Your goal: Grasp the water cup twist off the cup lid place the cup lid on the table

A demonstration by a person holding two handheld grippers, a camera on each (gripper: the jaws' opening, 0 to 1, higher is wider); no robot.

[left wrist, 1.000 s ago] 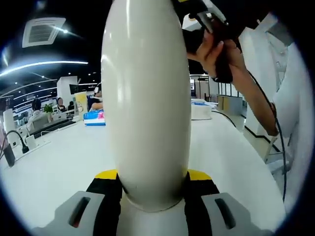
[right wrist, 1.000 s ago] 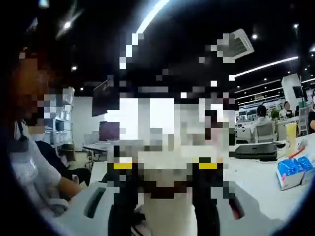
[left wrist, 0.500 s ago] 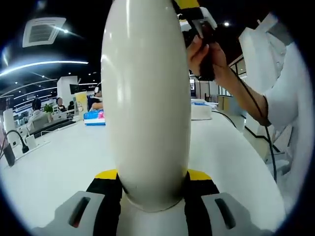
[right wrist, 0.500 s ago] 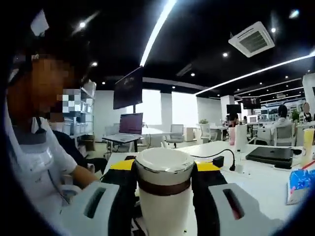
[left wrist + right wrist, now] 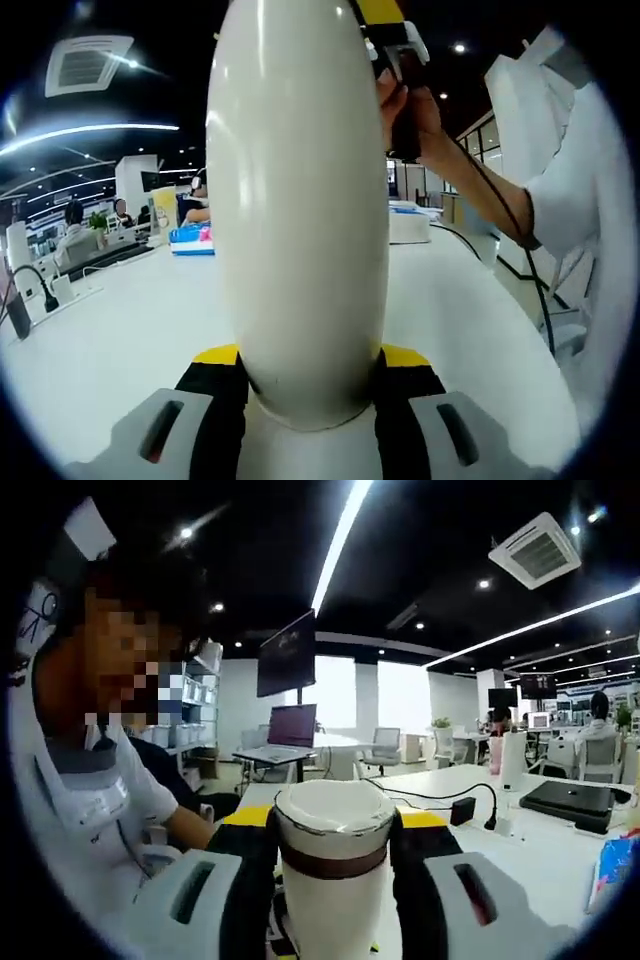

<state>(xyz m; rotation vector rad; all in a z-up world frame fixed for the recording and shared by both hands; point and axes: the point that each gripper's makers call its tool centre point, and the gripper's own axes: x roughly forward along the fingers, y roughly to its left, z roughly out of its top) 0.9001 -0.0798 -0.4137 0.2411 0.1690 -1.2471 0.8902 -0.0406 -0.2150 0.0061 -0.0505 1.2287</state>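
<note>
**Cup held, lid gripped, lid not yet set down**

In the left gripper view, the left hand-held gripper (image 5: 310, 357) is clamped on the water cup (image 5: 300, 200). Its yellow-tipped jaws press the white body from both sides low down. The cup stands upright above the near edge of the desk (image 5: 110, 340), and its base and top are out of sight. Up at the cup's right shoulder, the person's hand (image 5: 410, 115) holds the right hand-held gripper (image 5: 392, 35) close against the top of the cup.

In the right gripper view, that right hand-held gripper (image 5: 335, 818) is closed on the cup lid (image 5: 333, 805), a white cap with a steel rim and a brown band, squeezed between both jaws. The desk (image 5: 540, 865) stretches away to the right behind it.

Progress, as I judge it: the grasp of the cup is done and the lid is firmly taken. Whether the lid has come free of the cup I cannot tell. Setting it on the desk remains to be done.

Against half a second ago, the cup sits the same in the left jaws. The hand and right hand-held gripper have shifted slightly up and towards the cup. In the right gripper view the room has slid sideways, which is camera motion, while the lid stays put between the jaws.
</note>
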